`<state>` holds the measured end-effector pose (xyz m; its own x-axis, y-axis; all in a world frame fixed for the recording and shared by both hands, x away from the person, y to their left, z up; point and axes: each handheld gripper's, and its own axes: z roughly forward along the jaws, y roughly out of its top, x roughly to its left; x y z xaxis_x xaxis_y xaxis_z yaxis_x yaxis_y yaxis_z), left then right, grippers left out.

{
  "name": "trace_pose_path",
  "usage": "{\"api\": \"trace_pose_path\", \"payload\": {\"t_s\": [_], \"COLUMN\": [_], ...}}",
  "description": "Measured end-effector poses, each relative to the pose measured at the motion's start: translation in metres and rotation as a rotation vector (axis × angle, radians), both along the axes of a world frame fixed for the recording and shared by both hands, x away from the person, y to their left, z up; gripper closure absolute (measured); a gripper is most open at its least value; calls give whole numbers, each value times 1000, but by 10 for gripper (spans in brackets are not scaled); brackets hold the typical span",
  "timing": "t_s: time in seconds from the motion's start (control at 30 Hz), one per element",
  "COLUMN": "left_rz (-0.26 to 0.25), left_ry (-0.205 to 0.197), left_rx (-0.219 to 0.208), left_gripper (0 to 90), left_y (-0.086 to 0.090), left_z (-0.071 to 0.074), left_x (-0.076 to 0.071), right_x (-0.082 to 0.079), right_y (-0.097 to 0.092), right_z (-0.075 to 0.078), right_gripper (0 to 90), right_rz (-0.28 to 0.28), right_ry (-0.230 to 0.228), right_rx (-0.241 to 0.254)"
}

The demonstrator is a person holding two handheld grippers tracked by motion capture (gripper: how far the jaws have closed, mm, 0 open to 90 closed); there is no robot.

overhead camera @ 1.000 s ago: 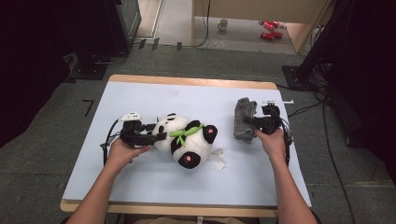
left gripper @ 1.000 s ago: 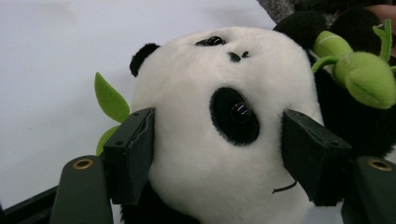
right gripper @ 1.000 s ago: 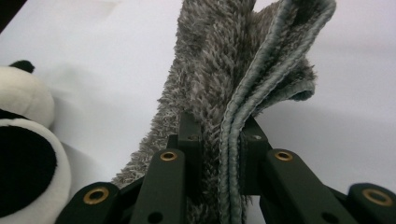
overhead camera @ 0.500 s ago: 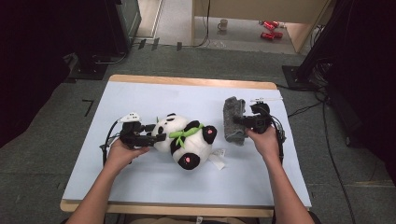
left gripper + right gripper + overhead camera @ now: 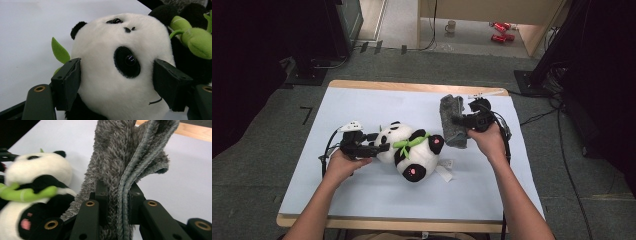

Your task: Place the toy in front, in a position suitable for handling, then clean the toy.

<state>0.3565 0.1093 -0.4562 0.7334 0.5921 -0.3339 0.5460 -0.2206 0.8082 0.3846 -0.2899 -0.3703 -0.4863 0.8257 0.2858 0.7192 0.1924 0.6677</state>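
A black-and-white plush panda [image 5: 412,150] [image 5: 120,50] [image 5: 32,182] with a green bamboo stalk [image 5: 409,142] lies on the pale blue table top [image 5: 412,102]. My left gripper [image 5: 379,146] [image 5: 116,82] holds its head between both pads. The jaws have just been opening, and the fur still touches each pad. My right gripper [image 5: 457,120] [image 5: 117,200] is shut on a folded shaggy grey cloth [image 5: 452,127] [image 5: 120,152]. The cloth hangs off the table just right of the panda's feet.
The table's wooden far edge [image 5: 412,86] lies behind the cloth. On the floor beyond are a mug [image 5: 451,25], red cans [image 5: 499,31] and black stands [image 5: 307,65]. A white tag [image 5: 443,172] lies by the panda. Cables trail from both grippers.
My right gripper has carried the grey cloth left and up, closer to the panda. The left hand and the panda have stayed put.
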Motion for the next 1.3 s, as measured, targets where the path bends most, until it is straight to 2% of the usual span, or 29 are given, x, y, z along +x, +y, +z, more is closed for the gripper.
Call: {"api": "trace_pose_path", "payload": {"t_s": [0.1, 0.17, 0.27, 0.37, 0.43, 0.47, 0.6, 0.67, 0.73, 0.8, 0.87, 0.9, 0.93, 0.97, 1.07, 1.1, 1.2, 1.3], "left_rz": [6, 8, 9, 8, 4, 2, -3, -19, -20, -33, -41, -55, -55, -61, -59, -54, -41, -41], "left_ry": [3, 3, 14, 15, 15, 9, 17, -4, -10, -7, -12, -15, -15, -20, -38, -42, -41, -33], "left_rx": [1, 1, -1, 0, 9, 14, 24, 39, 38, 16, 18, 37, 37, 53, 60, 63, 68, 75], "left_gripper": [254, 252, 252, 252, 252, 252, 253, 253, 253, 253, 252, 240, 230, 216, 211, 235, 285, 286], "left_y": [0, 0, 0, 0, 1, 1, 2, 3, 4, 5, 4, 1, 1, -2, -4, -5, -6, -6], "left_z": [0, 0, 0, 1, 3, 4, 7, 14, 16, 19, 19, 16, 16, 14, 10, 10, 10, 12], "left_x": [-1, -1, -1, -1, -1, -2, -3, -5, -6, -8, -8, -8, -8, -7, -8, -8, -8, -7], "right_x": [2, 5, 7, 10, 11, 13, 17, 18, 19, 20, 21, 22, 22, 24, 26, 29, 31, 38], "right_y": [8, 15, 21, 34, 36, 44, 54, 60, 63, 75, 79, 90, 90, 99, 109, 122, 132, 156], "right_z": [10, 15, 19, 29, 31, 35, 37, 38, 39, 43, 45, 47, 47, 48, 49, 50, 50, 45], "right_gripper": [764, 769, 770, 769, 769, 770, 770, 771, 770, 771, 771, 771, 771, 771, 771, 771, 770, 770], "right_rz": [11, 13, 20, 43, 48, 55, 71, 84, 95, 115, 126, 147, 147, 165, 181, 208, 223, 257], "right_ry": [10, 35, 34, 27, 24, 23, 30, 34, 31, 35, 29, 25, 25, 28, 34, 35, 46, 51], "right_rx": [2, 1, 4, 2, -3, -6, 10, 12, 13, 7, 6, 3, 3, 14, 22, 15, 15, -1]}}
